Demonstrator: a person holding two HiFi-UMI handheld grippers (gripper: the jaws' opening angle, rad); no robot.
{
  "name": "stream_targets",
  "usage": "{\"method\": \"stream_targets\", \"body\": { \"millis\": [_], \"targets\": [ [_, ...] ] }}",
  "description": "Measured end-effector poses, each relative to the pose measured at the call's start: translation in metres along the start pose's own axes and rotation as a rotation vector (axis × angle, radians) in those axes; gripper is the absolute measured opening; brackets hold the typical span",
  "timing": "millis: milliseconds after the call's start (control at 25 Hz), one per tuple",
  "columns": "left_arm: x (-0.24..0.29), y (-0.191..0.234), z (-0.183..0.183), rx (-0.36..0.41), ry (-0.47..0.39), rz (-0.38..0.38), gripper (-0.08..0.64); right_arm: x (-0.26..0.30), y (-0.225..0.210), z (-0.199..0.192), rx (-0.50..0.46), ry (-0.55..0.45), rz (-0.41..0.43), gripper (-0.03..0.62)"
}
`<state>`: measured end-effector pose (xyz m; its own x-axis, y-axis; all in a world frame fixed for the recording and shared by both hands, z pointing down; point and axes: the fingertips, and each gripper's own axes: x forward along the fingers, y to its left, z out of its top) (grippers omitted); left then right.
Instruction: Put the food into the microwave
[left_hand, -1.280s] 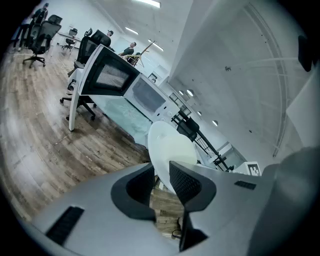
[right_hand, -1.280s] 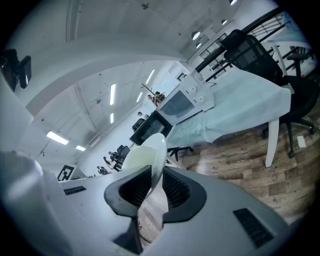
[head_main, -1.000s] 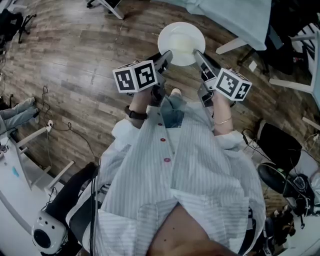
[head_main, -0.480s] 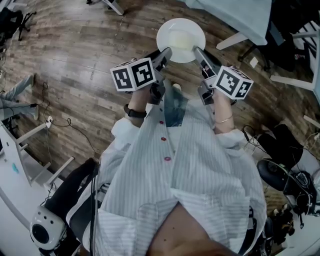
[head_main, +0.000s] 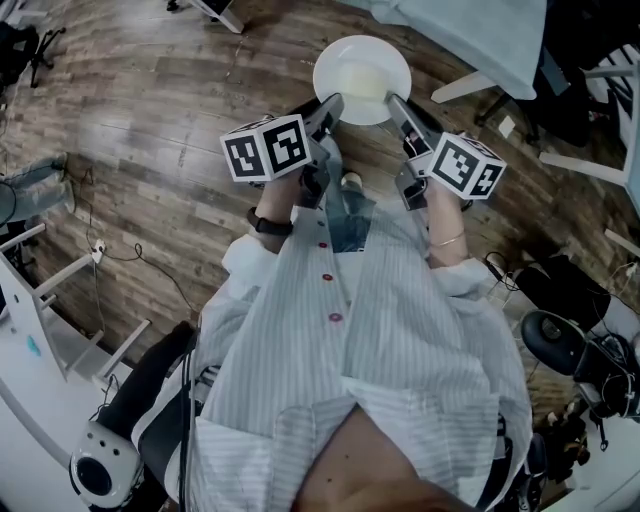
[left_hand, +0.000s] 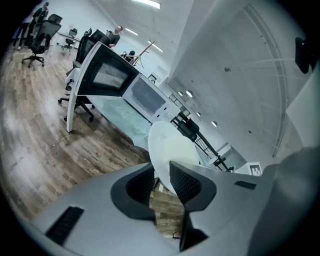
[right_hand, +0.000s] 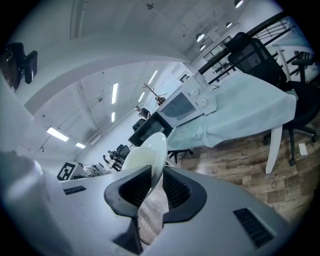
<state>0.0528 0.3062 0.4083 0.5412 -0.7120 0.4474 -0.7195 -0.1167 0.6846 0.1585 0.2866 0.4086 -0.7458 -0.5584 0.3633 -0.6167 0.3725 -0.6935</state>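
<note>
Wood floor (head_main: 150, 130) fills the head view, with a cloth-covered table (head_main: 480, 35) at the top right. We stand over the floor in a striped shirt (head_main: 380, 340), a gripper in each hand. Both grippers are held out in front of us.

We hold a white plate (head_main: 325, 65) in the air between the two grippers, above the floor and just short of the table's near edge. Pale food (head_main: 362, 80) sits in the plate's middle.

The left gripper (head_main: 330, 108) is on the plate's left rim and the right gripper (head_main: 397, 105) on its right rim.

In the left gripper view the left gripper (left_hand: 161, 172) has its jaws clamped on the plate (left_hand: 170, 147), with the rim running down between the ribbed pads. In the right gripper view the right gripper (right_hand: 156, 177) is likewise clamped on the plate (right_hand: 145, 155), which shows edge-on between the pads.

Ahead, a microwave (left_hand: 147, 97) stands on the table (left_hand: 117, 112), well apart from the plate. Its door (left_hand: 107, 75) is swung open. The right gripper view shows the same microwave (right_hand: 192, 105) on the table (right_hand: 240, 112), near the far end.

Office chairs (left_hand: 37, 37) stand further back on the floor.
</note>
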Motion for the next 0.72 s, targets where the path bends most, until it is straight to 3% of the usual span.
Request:
{"method": "stream_targets", "body": {
  "millis": [320,600,720],
  "targets": [
    [0.034,0.03,0.057,0.007,0.048,-0.018,0.091,0.056,-0.008,0.038,0.031,-0.021,-0.031,0.087],
    [0.072,0.067,0.13,0.01,0.075,-0.026,0.091,0.128,-0.015,0.087,0.05,-0.026,-0.053,0.087],
    [0.076,0.07,0.14,0.023,0.077,-0.034,0.091,0.136,-0.014,0.093,0.058,-0.042,-0.054,0.087]
  ]
}}
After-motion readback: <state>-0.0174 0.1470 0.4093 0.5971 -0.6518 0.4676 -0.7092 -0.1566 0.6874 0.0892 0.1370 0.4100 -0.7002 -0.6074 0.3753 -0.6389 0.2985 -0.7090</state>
